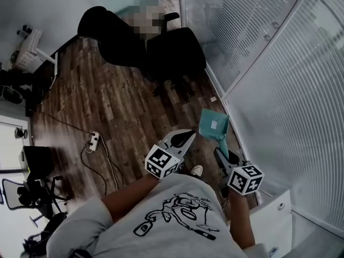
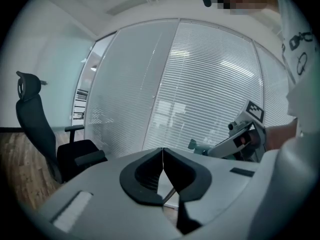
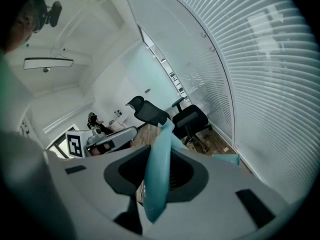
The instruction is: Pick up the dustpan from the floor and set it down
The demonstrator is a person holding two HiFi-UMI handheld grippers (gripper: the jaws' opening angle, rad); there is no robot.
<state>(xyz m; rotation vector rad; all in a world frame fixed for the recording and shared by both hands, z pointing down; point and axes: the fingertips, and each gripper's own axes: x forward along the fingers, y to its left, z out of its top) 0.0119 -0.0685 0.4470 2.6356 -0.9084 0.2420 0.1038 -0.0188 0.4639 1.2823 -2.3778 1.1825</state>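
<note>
A teal dustpan (image 1: 213, 125) hangs in the air above the wood floor, near the blinds. My right gripper (image 1: 221, 156) is shut on its long handle (image 3: 159, 169), which runs between the jaws in the right gripper view; the pan's edge (image 3: 226, 159) shows beyond them. My left gripper (image 1: 185, 138) floats just left of the pan, shut with nothing in it; its pads meet in the left gripper view (image 2: 163, 173). From there the right gripper and a bit of the teal handle (image 2: 200, 148) show at the right.
Two black office chairs (image 1: 161, 50) stand further back on the wood floor (image 1: 107, 101). Glass walls with white blinds (image 1: 290, 74) run along the right. A power strip with cables (image 1: 94, 140) lies at the left. A white cabinet (image 1: 274, 214) sits at the lower right.
</note>
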